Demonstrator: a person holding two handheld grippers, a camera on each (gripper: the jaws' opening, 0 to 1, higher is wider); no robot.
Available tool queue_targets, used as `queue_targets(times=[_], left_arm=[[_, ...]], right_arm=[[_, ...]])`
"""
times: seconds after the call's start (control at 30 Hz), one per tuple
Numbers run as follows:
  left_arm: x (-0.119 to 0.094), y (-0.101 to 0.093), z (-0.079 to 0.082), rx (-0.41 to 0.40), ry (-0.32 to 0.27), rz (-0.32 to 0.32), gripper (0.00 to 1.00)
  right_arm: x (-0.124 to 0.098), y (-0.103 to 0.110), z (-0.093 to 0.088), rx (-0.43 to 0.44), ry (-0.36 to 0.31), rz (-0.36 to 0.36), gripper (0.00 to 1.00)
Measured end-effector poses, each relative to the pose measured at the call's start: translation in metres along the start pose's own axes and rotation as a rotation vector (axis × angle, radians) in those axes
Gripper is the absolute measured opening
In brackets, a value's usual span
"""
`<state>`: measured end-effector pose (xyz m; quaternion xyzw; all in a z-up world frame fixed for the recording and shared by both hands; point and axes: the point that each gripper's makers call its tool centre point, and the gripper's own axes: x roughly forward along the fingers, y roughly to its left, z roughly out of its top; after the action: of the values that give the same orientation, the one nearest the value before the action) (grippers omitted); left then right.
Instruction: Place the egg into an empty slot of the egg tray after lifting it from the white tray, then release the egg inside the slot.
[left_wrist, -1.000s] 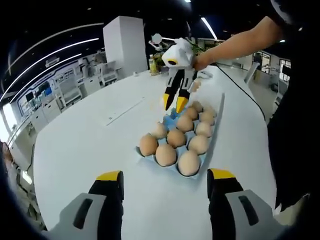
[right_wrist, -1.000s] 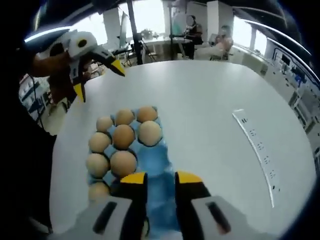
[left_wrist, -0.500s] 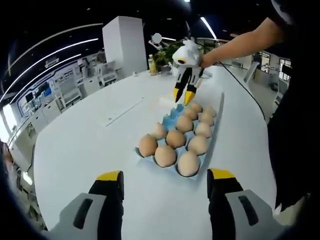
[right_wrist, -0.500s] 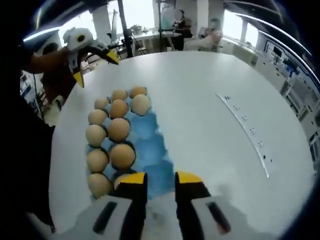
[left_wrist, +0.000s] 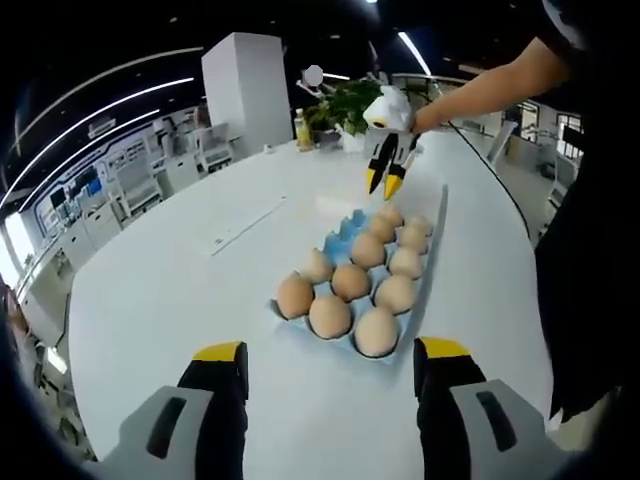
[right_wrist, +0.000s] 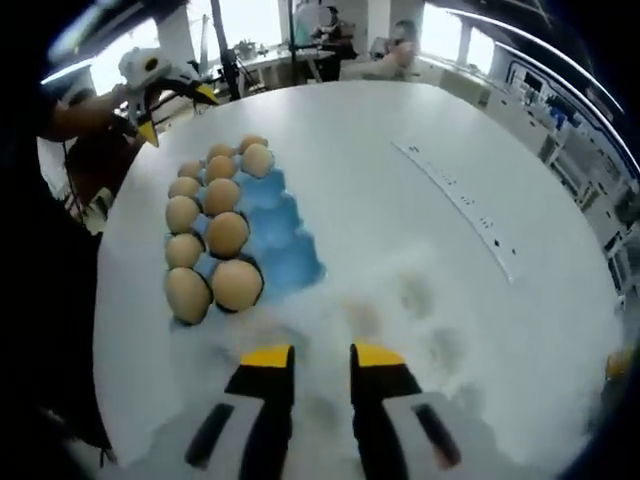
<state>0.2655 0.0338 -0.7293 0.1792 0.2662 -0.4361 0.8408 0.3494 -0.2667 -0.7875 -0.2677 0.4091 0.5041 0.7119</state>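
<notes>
Hovering beyond the far end of the blue egg tray (right_wrist: 262, 228), the right hand-held gripper (left_wrist: 385, 185) carries nothing, its jaws a narrow gap apart. White tray (right_wrist: 420, 300) sits directly ahead of and beneath it, so the right is nearer; no egg discernible there. Left hand-held gripper (left_wrist: 330, 352) is wide, empty, the egg tray's long axis running away ahead.

We have bare table (left_wrist: 160, 290) open on the near and left sides of the egg tray (left_wrist: 345, 230) in the left gripper view. Its blue slots along that edge lie uncovered, while eggs (left_wrist: 352, 280) crowd the remaining rows. The right gripper (left_wrist: 384, 186) hangs over the far end (jaws nearly together).
</notes>
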Motion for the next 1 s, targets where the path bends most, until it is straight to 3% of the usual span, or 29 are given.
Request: queue_targets(times=[0.17, 0.33, 0.6, 0.67, 0.8, 0.93, 1.0], left_arm=[[0.0, 0.0, 0.002, 0.005, 0.0, 0.001, 0.68], [0.0, 0.001, 0.003, 0.005, 0.003, 0.003, 0.68], [0.001, 0.0, 0.004, 0.004, 0.005, -0.003, 0.67], [0.0, -0.001, 0.004, 0.004, 0.006, -0.004, 0.66], [-0.001, 0.001, 0.005, 0.003, 0.005, 0.001, 0.66], [-0.001, 0.0, 0.003, 0.001, 0.013, -0.001, 0.66], [-0.002, 0.001, 0.004, -0.001, 0.01, 0.004, 0.66]], right_arm=[[-0.011, -0.007, -0.013, 0.004, 0.011, -0.029, 0.22], [-0.028, -0.026, -0.031, 0.021, 0.039, -0.098, 0.22], [-0.048, -0.045, -0.035, 0.065, 0.019, -0.144, 0.22], [-0.05, -0.049, -0.042, 0.037, 0.065, -0.157, 0.23], [-0.048, -0.049, -0.046, 0.019, 0.09, -0.156, 0.24], [-0.043, -0.053, -0.066, -0.022, 0.192, -0.154, 0.25], [-0.04, -0.054, -0.065, -0.01, 0.183, -0.146, 0.27]])
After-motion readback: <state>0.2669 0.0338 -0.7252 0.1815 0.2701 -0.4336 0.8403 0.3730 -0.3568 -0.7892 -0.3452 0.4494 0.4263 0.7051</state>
